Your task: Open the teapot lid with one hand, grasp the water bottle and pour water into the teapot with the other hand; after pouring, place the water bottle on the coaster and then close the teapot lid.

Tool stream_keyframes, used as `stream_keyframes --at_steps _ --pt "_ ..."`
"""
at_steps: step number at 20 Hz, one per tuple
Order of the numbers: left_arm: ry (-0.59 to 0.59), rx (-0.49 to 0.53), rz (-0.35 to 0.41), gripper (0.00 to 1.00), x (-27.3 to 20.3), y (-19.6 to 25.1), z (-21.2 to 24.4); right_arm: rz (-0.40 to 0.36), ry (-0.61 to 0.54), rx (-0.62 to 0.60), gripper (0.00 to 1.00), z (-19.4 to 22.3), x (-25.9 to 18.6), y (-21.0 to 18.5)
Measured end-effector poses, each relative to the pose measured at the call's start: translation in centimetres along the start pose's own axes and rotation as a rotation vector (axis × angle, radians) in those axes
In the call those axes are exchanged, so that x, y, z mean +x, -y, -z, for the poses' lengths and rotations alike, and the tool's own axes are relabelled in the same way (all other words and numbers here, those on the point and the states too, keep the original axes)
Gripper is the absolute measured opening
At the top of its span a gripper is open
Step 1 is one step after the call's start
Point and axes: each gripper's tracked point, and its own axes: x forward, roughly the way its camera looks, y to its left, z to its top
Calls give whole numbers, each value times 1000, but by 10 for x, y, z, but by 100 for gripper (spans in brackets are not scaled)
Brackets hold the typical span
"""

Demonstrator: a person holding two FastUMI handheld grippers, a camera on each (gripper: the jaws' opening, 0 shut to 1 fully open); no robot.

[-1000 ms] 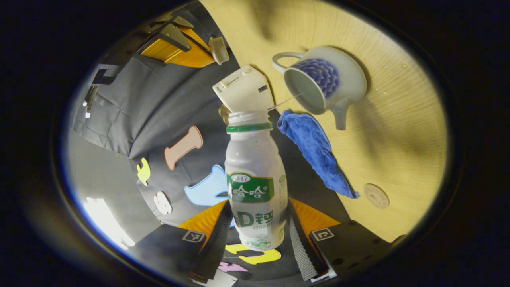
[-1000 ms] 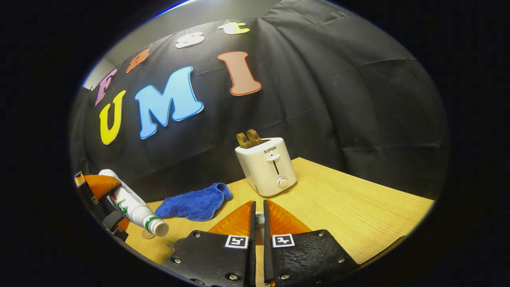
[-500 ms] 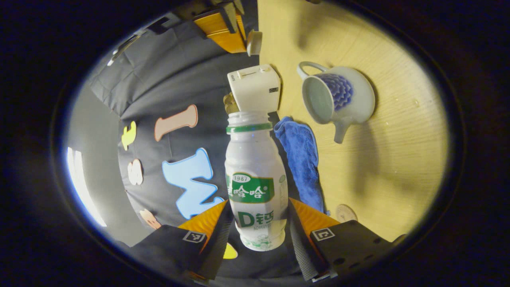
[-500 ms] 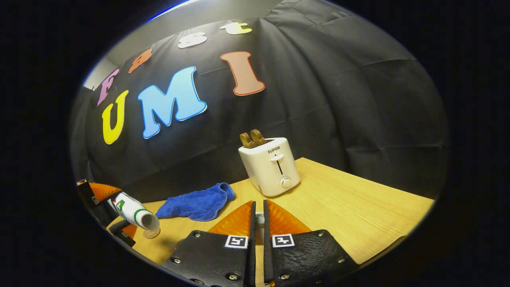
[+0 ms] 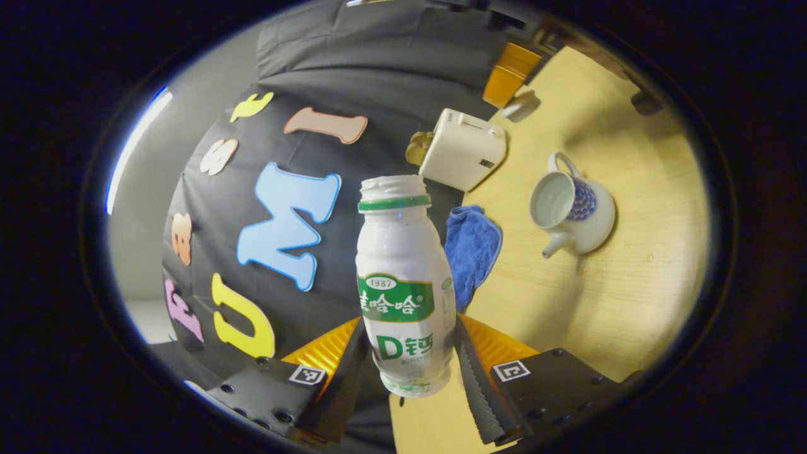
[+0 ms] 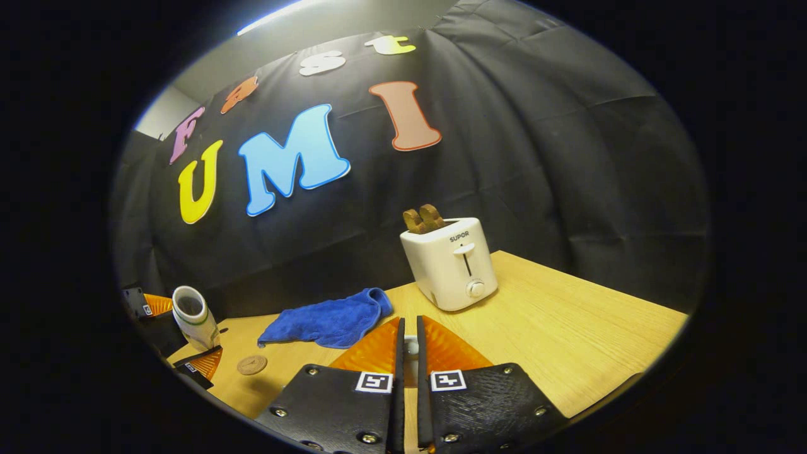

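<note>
My left gripper (image 5: 406,328) is shut on the white water bottle (image 5: 403,284), which has a green label and no cap. In the right gripper view the bottle (image 6: 192,315) stands nearly upright at the far left, above the table, in the left gripper (image 6: 173,337). The round coaster (image 6: 252,364) lies just to its right. The white and blue teapot (image 5: 574,211) stands open on the table, apart from the bottle. My right gripper (image 6: 408,328) is shut on the teapot lid (image 6: 410,347). In the left gripper view the right gripper (image 5: 507,79) holds the lid (image 5: 520,106) beyond the toaster.
A white toaster (image 6: 451,265) with toast in it stands at the back of the wooden table (image 6: 567,328). A crumpled blue cloth (image 6: 328,318) lies between the toaster and the coaster. The booth's black wall is close behind.
The bottle has swung from a tilted pouring pose back to nearly upright and drawn away from the teapot; the thin stream of water has stopped. The right gripper has held the lid almost still.
</note>
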Motion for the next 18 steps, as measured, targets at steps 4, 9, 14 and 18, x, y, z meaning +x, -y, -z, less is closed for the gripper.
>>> stream_keyframes --at_steps 4,9,14,18 --pt "-40 -226 21 75 -7 -4 28 -91 -1 -39 7 5 -1 -29" --pt "-97 -503 24 87 -18 -14 69 -185 -10 -113 8 15 -2 -61" --pt "-143 -668 -5 87 -25 -28 103 -235 -44 -195 8 32 -3 -83" --pt "-150 -716 -25 87 -37 -34 112 -257 -67 -214 8 43 -2 -92"
